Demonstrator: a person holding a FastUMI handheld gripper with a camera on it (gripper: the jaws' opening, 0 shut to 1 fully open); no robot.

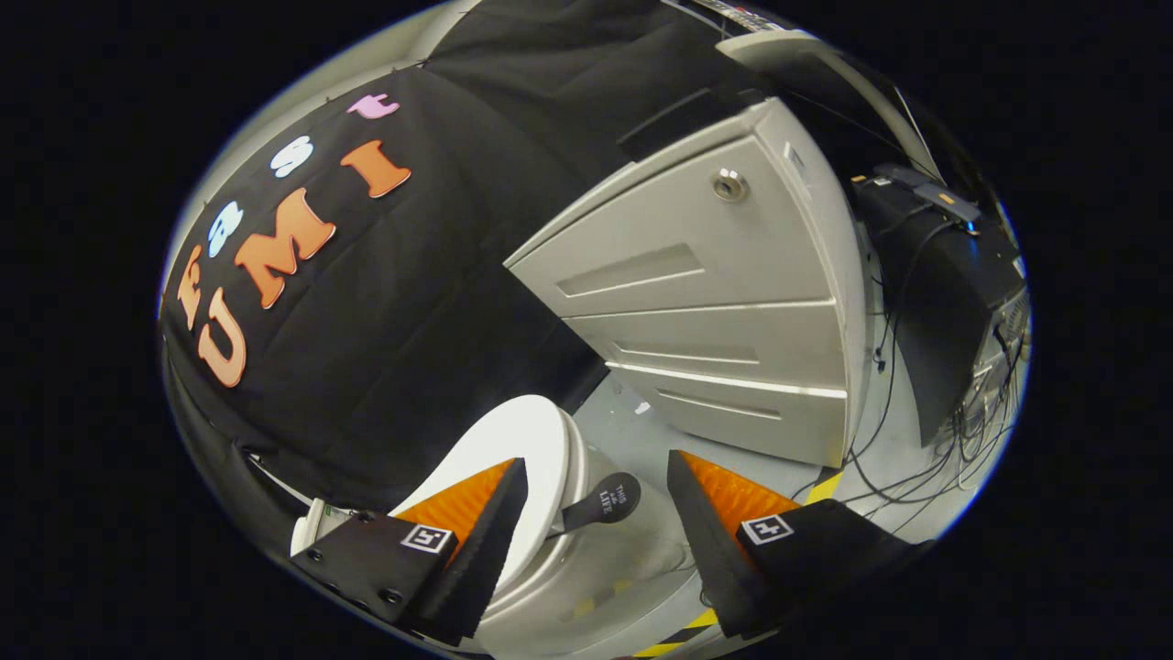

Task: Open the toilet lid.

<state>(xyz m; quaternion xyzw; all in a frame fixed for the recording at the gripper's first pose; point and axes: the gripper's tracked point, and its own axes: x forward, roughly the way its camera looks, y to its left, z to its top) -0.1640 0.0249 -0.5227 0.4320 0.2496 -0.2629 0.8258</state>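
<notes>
Gripper (596, 481) wide open around lid handle (600, 502)

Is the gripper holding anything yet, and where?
Nothing held. The gripper is open; the lid's lift tab sits between the fingers, untouched, beside the white toilet lid.

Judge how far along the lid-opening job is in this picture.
Done: the tool is open, the lid's dark lift handle between its fingers. In hand: closing in on that handle, not yet gripped. Left: lifting the white toilet lid, which looks still down on the bowl.
</notes>
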